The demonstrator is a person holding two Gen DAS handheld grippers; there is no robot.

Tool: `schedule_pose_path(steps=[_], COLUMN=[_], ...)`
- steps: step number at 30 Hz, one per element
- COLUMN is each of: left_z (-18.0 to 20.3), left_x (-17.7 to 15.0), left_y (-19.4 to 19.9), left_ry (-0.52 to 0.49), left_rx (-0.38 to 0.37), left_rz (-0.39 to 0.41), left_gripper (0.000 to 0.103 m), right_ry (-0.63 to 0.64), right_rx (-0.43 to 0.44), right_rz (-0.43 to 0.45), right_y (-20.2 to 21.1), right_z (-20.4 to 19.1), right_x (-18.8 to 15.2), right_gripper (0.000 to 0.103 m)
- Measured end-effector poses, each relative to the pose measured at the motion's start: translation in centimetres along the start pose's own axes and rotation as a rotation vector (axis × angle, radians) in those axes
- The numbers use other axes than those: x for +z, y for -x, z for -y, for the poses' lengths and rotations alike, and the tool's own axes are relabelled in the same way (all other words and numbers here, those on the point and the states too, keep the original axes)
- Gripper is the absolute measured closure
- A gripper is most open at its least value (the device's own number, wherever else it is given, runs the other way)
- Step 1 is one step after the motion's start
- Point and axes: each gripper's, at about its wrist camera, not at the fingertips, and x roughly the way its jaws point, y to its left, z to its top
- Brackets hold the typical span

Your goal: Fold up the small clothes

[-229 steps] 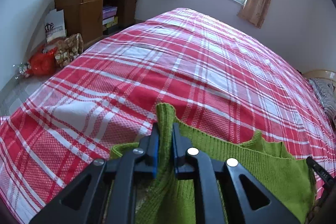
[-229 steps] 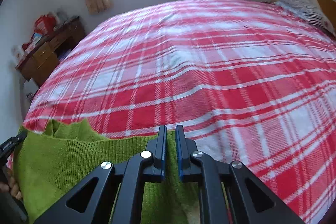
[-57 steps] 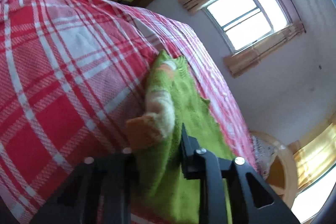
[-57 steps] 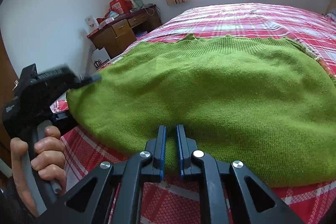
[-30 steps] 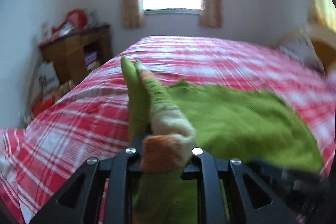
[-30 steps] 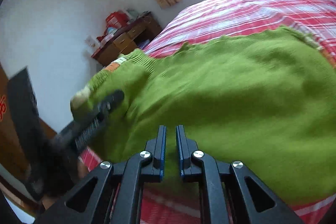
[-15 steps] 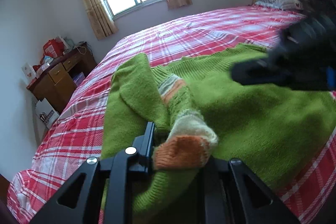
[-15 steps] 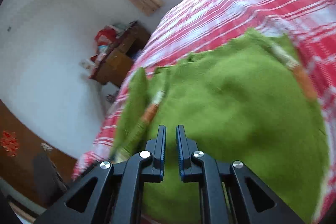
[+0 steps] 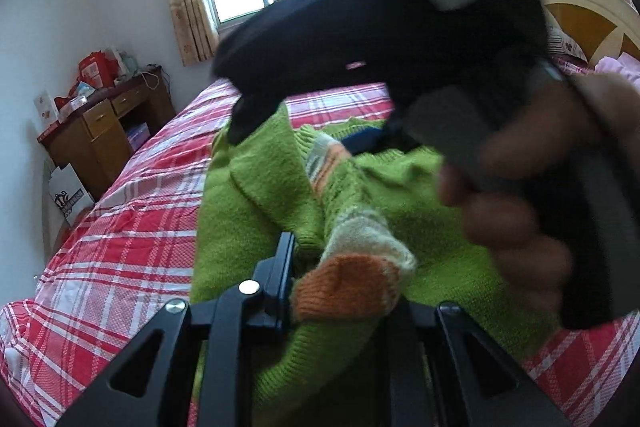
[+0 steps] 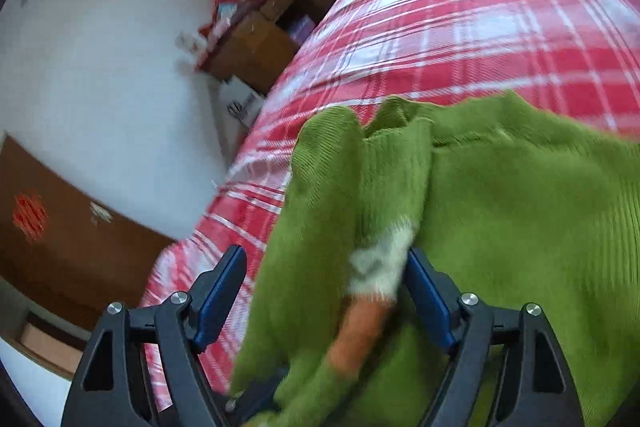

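At the far left, off the bed, stands one brown wooden desk point(image 9: 104, 131) against the white wall. The red-and-white plaid bedspread point(image 9: 132, 223) fills the left of the left wrist view, and on it lies the one garment in sight, a green knitted sweater point(image 9: 248, 211) with sleeve cuffs banded in cream and orange. The left gripper point(image 9: 340, 291) is clamped shut on one such cuff point(image 9: 352, 283), the sleeve bunched up over its fingers, while the body of the sweater lies on the bedspread ahead and to the right. Further right, close to the lens and blurred, the right hand point(image 9: 532, 195) brings its black gripper across above the knit.

In the right wrist view the right gripper point(image 10: 320, 291) has just been opening; its jaws now stand wide with a fold of sleeve and a striped cuff point(image 10: 376, 279) between them, the pads not pressing on it.

The sweater looks soft, light and limp, so it should sag and slip out of line when lifted; the knit gives good friction, not slippery, nothing fragile. Best hold is likely at the thick ribbed cuffs, hem or shoulder seams, two corners at once
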Motion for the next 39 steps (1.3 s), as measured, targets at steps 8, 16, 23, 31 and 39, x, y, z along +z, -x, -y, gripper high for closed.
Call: schedule_pose_path(steps=[8, 16, 23, 31, 39], left_z=[0.0, -0.1, 4.4, 9.5, 13.9], left_x=[0.2, 1.8, 3.4, 4.9, 4.9], left_y=[0.4, 3.0, 3.7, 3.0, 2.4], left_ry=[0.009, 0.094, -0.010, -0.087, -0.147], left_rx=[-0.004, -0.086, -0.102, -0.157, -0.191], left_rz=[0.008, 0.061, 0.107, 0.087, 0.042], left_gripper=[0.084, 0.085, 0.085, 0.086, 0.086], right_ry=[0.334, 0.234, 0.180, 0.122, 0.044], right_rx=[-0.261, -0.178, -0.177, -0.224, -0.229], right_rz=[0.031, 0.102, 0.144, 0.150, 0.157], right_y=[-1.2, 2.9, 6.6, 10.7, 13.4], right_z=[-4.1, -1.7, 0.5, 5.2, 10.3], right_x=[-0.6, -0.7, -1.0, -1.9, -3.5], right_gripper=[0.089, 0.089, 0.089, 0.089, 0.089])
